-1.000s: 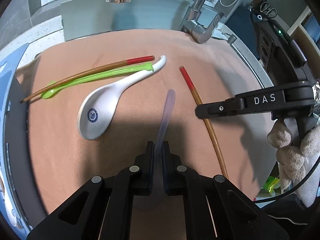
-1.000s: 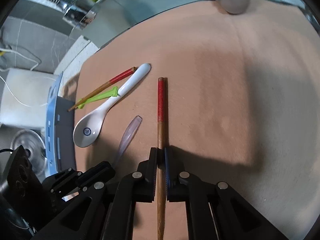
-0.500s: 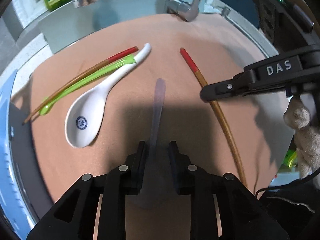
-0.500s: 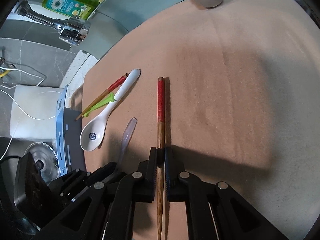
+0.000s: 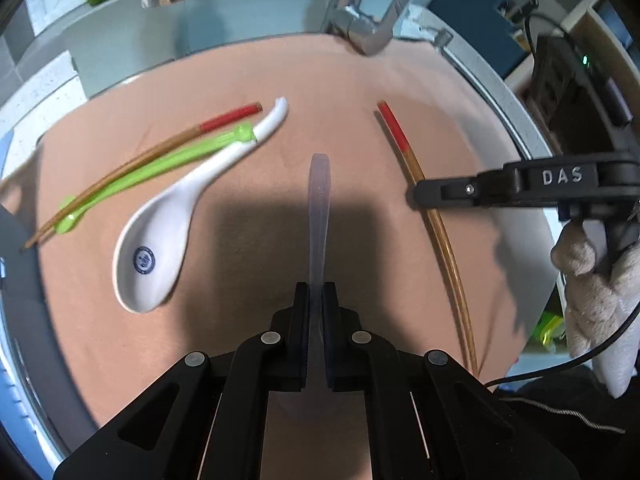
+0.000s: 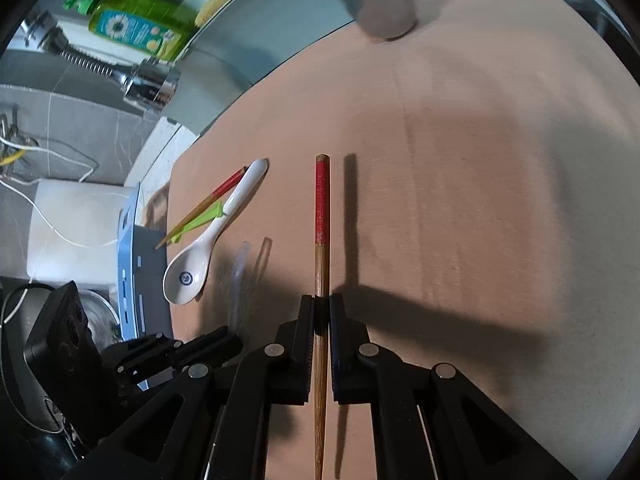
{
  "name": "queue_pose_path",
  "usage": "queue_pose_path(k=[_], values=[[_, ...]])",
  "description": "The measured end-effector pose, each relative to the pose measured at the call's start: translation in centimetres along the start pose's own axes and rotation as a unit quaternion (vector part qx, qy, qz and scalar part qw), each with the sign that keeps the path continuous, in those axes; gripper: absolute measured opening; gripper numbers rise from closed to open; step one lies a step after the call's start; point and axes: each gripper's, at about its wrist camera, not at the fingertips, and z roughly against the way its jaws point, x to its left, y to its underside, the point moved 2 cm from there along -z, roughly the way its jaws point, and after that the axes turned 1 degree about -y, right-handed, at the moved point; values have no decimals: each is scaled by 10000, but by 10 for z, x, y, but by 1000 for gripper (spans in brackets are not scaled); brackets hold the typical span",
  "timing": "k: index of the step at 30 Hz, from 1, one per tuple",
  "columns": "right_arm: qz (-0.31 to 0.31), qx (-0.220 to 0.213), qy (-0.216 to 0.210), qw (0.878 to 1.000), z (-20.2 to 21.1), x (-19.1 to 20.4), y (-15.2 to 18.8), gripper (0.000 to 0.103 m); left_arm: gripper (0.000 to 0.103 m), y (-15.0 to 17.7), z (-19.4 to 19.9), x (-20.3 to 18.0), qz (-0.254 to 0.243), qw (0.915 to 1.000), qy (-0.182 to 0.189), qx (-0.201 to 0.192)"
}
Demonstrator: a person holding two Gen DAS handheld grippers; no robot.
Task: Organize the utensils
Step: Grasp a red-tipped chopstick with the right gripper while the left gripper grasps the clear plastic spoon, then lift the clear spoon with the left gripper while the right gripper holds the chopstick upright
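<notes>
From the left wrist camera, the left gripper [image 5: 316, 300] has its fingers [image 5: 301, 312] pinched on the handle of a translucent plastic spoon [image 5: 319, 216], which points straight ahead over the tan mat [image 5: 280, 76] that covers the counter. To the left of that clear spoon lies a white ceramic spoon [image 5: 168, 232] with a blue emblem in its bowl, and beyond it, touching its handle, a green plastic spoon [image 5: 160, 168] and a red-tipped chopstick [image 5: 152, 152] lie side by side. To the right of the clear spoon, the right gripper [image 5: 416, 194] reaches in from the side, a gloved hand [image 5: 592, 280] behind it, clamped on a second red-tipped chopstick [image 5: 436, 224]. A faucet [image 5: 364, 20] stands past the far edge of the mat. From the right wrist camera, the right gripper [image 6: 319, 312] has its fingers [image 6: 306, 320] closed tight on the second chopstick [image 6: 321, 240], whose red end points away; its shadow falls on the mat [image 6: 460, 160] just to its right, apart from the stick. To the left of this chopstick sit the white spoon [image 6: 200, 256], the green spoon [image 6: 200, 222] and the first chopstick [image 6: 216, 198] together, with the clear spoon [image 6: 240, 264] faint between, and the left gripper [image 6: 224, 344] dark below it. A green soap bottle [image 6: 136, 28] is behind the mat's far-left edge
</notes>
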Motion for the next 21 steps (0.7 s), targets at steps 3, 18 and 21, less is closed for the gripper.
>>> queue_pose_path(k=[3,18,21], values=[[-102,-61,-33,9999,4,-4,-2,6,5,-1,5,0,154,9996,163,-166],[225,-428,-194,9986,28,35,-20,6,5,-23,40,-4,91,9974,48,-712],[339,-463,-212,9981,29,46,-21,6,5,-22,51,0,106,9966,-7,-813]])
